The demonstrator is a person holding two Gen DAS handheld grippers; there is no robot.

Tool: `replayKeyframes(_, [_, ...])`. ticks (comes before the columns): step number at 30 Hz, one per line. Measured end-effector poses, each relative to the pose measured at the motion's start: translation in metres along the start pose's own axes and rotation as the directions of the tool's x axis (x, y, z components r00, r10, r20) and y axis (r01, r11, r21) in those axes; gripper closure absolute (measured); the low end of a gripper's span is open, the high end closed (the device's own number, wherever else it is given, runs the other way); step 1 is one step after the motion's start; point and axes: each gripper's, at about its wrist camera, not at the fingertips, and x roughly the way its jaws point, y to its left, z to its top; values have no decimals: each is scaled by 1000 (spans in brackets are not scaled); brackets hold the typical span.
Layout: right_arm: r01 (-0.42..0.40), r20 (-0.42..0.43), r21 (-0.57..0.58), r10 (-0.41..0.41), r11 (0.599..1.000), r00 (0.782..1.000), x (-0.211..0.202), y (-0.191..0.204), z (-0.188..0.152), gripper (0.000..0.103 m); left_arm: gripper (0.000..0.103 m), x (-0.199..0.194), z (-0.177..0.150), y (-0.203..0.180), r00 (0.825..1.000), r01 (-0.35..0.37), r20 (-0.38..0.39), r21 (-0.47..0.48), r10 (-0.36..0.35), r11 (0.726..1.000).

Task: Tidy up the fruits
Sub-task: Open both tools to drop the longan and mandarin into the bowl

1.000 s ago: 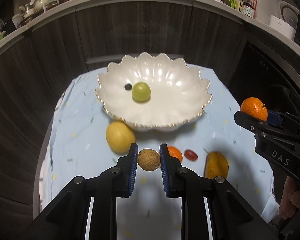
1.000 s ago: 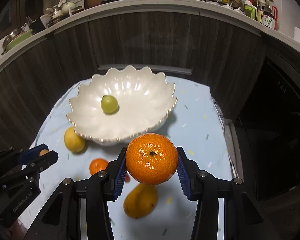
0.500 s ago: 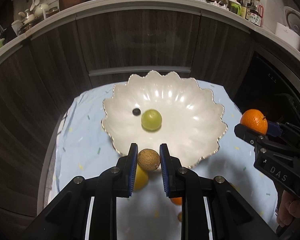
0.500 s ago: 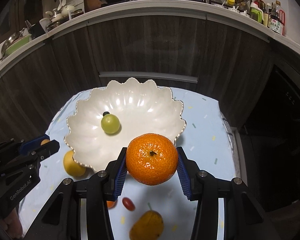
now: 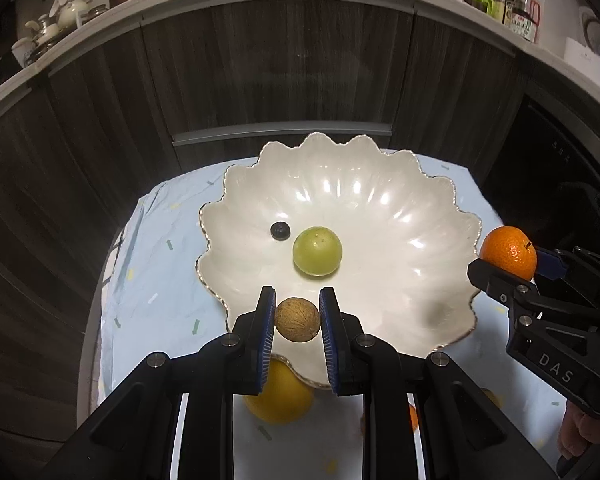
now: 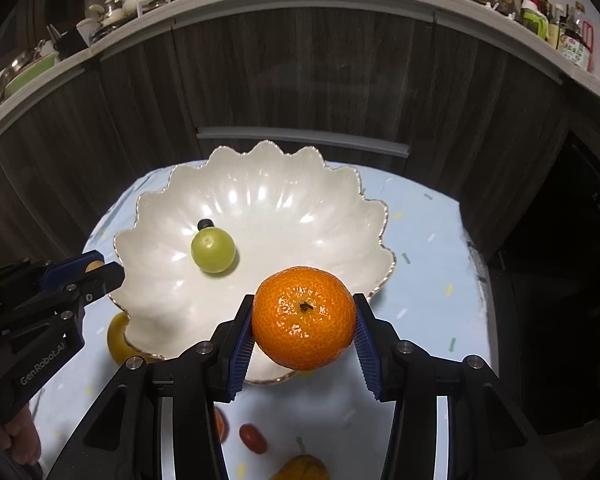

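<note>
We see the left claw (image 5: 297, 322) gripping a brown nut (image 5: 297, 319) above the bowl's (image 5: 420, 216) near rim. The right claw (image 6: 303, 334) grips an orange (image 6: 303, 318) over the near right rim. A green fruit (image 5: 317, 252) and dark berry (image 5: 280, 231) lie inside. A yellow fruit (image 5: 278, 400) rests on the tabletop (image 5: 156, 280), near left.
</note>
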Motion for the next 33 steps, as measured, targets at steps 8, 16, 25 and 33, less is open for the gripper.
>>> replayKeyframes(8, [-10, -49, 2, 10, 1000, 999, 16, 0, -1, 55, 71, 18, 2, 2, 999, 9, -36, -1, -9, 1000])
replayKeyframes(16, [8, -38, 22, -7, 1000, 999, 12, -4, -3, 37, 38, 13, 1, -1, 999, -24, -28, 14, 25, 1000])
replayKeyframes(25, [46, 30, -10, -46, 999, 999, -10, 4, -1, 33, 25, 0, -1, 3, 998, -54, -13, 1, 54, 999])
replayKeyframes(33, [48, 50, -7, -48, 999, 998, -27, 7, -9, 33, 25, -14, -4, 4, 998, -63, -6, -4, 63, 998])
